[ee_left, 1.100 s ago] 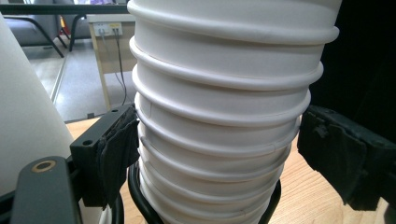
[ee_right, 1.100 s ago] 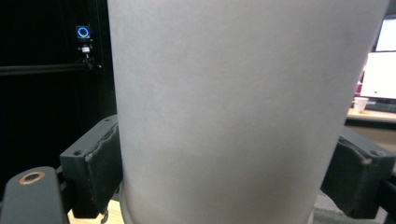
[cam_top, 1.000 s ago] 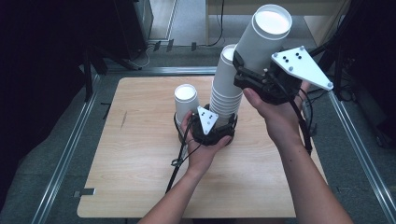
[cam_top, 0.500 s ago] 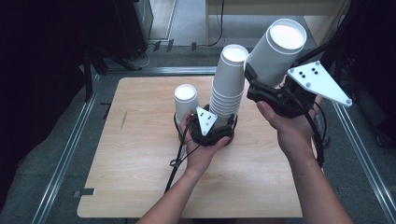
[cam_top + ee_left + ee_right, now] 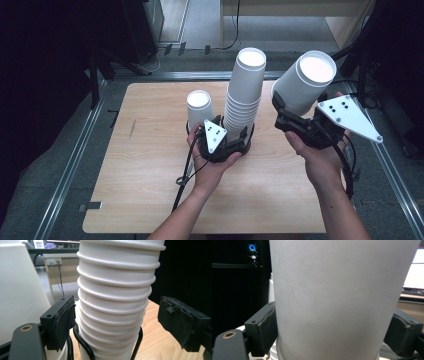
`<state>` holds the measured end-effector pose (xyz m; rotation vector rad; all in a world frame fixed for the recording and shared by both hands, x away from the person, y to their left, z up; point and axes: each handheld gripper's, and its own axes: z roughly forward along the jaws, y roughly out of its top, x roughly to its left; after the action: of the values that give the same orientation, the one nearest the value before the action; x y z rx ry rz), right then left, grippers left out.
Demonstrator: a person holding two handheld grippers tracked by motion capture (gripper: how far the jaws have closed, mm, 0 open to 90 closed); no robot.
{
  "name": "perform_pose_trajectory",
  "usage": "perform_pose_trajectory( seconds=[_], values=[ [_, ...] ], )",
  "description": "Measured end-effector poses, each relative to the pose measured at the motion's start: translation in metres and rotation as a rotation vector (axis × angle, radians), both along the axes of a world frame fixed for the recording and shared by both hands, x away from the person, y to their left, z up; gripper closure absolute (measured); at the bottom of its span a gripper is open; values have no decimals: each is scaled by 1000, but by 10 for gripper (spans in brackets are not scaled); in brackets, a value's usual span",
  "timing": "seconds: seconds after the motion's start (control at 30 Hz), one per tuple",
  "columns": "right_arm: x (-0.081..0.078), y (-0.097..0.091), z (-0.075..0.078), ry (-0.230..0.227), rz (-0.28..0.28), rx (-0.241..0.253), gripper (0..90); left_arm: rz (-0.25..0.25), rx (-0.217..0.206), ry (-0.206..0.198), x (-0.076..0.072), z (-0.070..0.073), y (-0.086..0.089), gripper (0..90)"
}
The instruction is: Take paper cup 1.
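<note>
A tall stack of white paper cups stands mid-table. My left gripper sits around its base. In the left gripper view the stack touches the left pad, while the right pad stands clear of it, so the jaws are open. A single white cup stands just left of the stack, also seen close by. My right gripper holds another single cup tilted in the air to the right of the stack. Both pads press the cup in the right gripper view.
The wooden table has metal rails along its left and right sides. Cables trail from both grippers toward the front. Dark equipment and a desk stand beyond the far edge.
My right gripper has carried its cup rightward and lower, away from the top of the stack. The left gripper and the stack have stayed put.
</note>
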<state>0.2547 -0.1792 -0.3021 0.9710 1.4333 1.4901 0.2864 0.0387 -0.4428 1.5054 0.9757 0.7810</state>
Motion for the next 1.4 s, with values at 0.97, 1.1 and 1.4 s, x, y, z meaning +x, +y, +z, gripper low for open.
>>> perform_pose_trajectory(
  seconds=[0.97, 1.1, 1.4],
  values=[
    [-10, -8, -91, 109, 24, -63, 118, -99, -10, 64, -45, -18, 63, 90],
    [-11, -7, -107, 100, 23, -104, 119, -97, -14, 83, -53, -25, 74, 90],
    [-15, 1, -133, 110, 5, -149, 120, -116, -22, 116, -60, -32, 85, 90]
  ],
)
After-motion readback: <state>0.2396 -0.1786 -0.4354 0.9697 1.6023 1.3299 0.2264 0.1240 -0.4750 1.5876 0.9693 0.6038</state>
